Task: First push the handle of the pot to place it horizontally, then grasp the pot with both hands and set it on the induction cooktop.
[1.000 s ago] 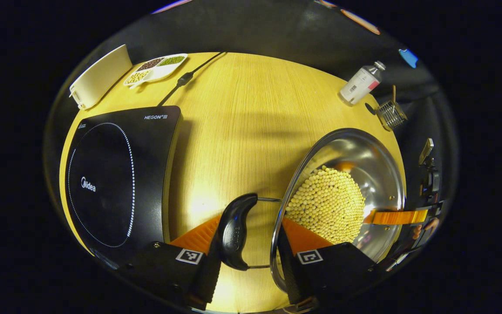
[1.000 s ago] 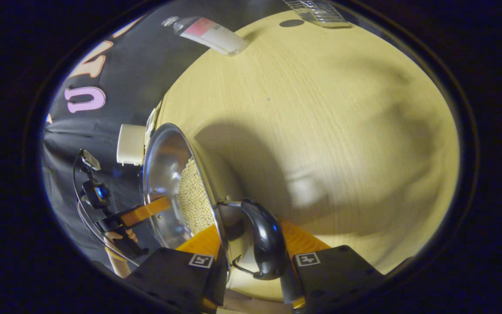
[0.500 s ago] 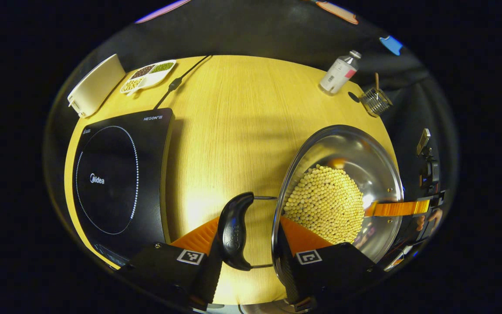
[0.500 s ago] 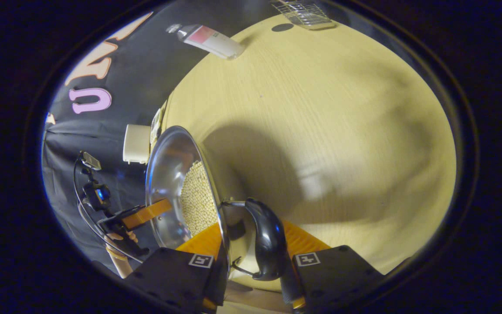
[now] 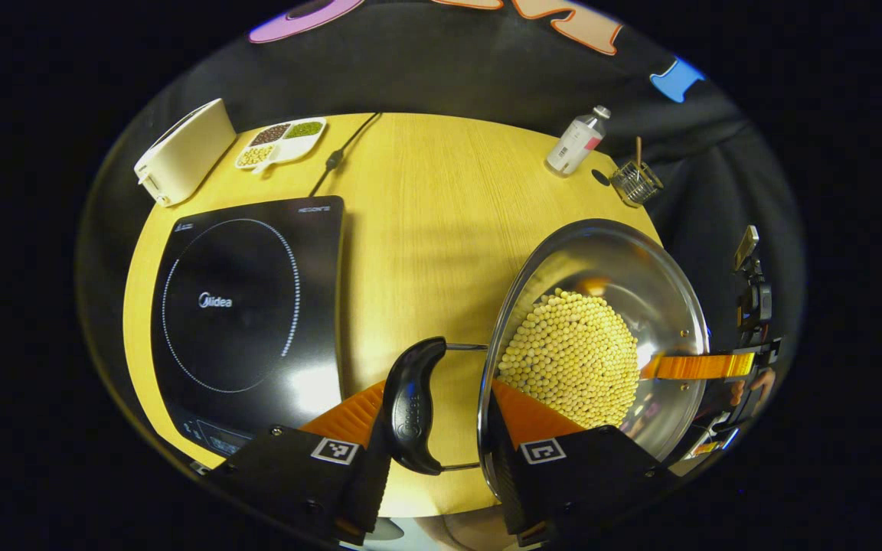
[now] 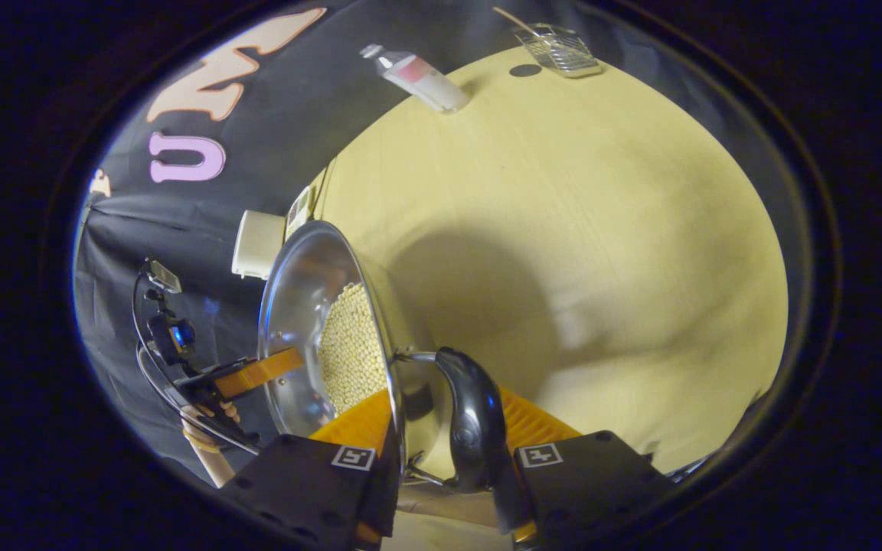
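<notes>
Wooden tabletop, pale and round-edged, seen in the left gripper view against dark cloth. At the tabletop's left edge lies a black cooktop; beyond it, at the far left corner, stand a cream box and a white divided dish of beans, with a black cable running alongside. At the far right edge stand a small bottle and a wire basket. The steel pot, holding pale yellow beans, sits toward the right edge, well apart from the cooktop. Its near black handle lies between the fingers of the left gripper; the jaws stand either side of handle and rim, one finger outside the handle, the other inside the pot wall, clamped on them. Across the pot, the right gripper reaches to the far rim, with a hand behind it.

Right gripper view: the same tabletop, with bottle and basket at its far edge and the cream box past the pot. The pot appears tilted at left, beans inside. Its second black handle lies between the fingers of the right gripper, jaws closed onto handle and rim. The left gripper and its hand appear across the pot.
</notes>
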